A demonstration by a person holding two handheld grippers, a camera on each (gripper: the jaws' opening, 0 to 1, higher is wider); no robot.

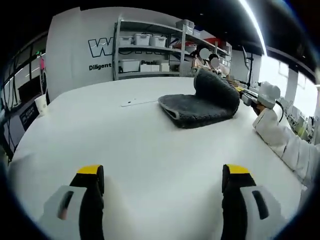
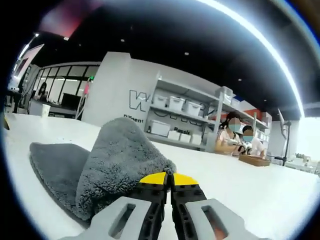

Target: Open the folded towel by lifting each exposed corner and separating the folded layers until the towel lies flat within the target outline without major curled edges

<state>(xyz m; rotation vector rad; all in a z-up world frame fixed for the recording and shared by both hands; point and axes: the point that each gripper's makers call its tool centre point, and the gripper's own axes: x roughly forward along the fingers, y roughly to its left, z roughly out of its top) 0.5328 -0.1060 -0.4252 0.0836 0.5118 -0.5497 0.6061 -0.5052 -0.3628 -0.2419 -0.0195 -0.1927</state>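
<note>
- One grey towel (image 1: 200, 102) on the white table (image 1: 140, 145).
- Two grippers: left gripper (image 1: 162, 175), right gripper (image 2: 168, 180).
- One paper cup (image 1: 41, 104), left edge.
- One shelf unit (image 1: 150, 47), upper centre.
- Two people seated behind.

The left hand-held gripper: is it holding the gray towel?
No, the left hand-held gripper is open above bare table, apart from the gray towel.

The left tool (image 1: 164, 182) hangs with jaws spread wide; the right tool (image 2: 168, 179) is pinched closed.
</note>
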